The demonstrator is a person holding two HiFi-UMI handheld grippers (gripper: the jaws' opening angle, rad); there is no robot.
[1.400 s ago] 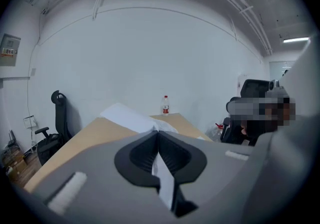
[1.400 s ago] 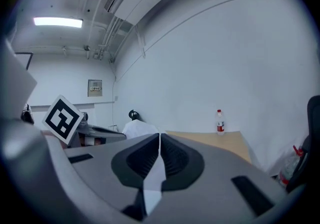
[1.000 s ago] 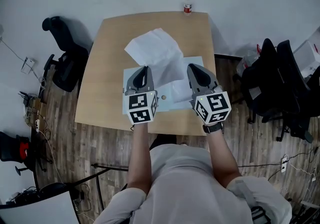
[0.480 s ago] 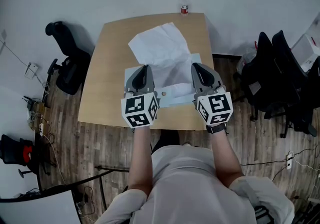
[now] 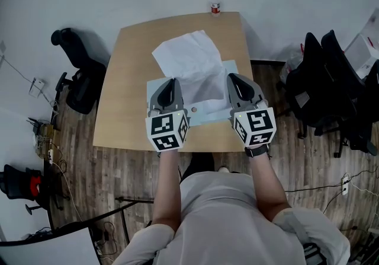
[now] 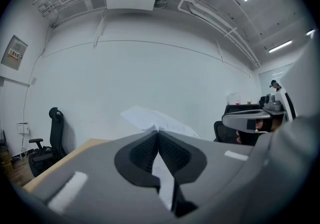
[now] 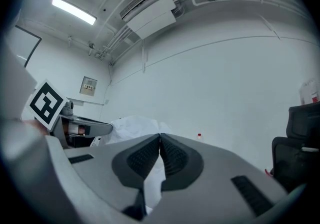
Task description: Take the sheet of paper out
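both grippers clamped on the sheet

left gripper (image 6: 158, 132): jaws pressed together on a white strip of the sheet of paper (image 5: 188, 59). right gripper (image 7: 160, 137): likewise pinching it. the sheet is held crumpled over the table (image 5: 121, 98), long axis running away from the person toward the far edge, leaning left. its near edge is hidden behind the jaws. a pale sleeve (image 5: 208, 109) lies beneath. bottle (image 5: 214, 3) label too small to read. marker cubes (image 5: 166, 132) show only black-and-white square patterns.
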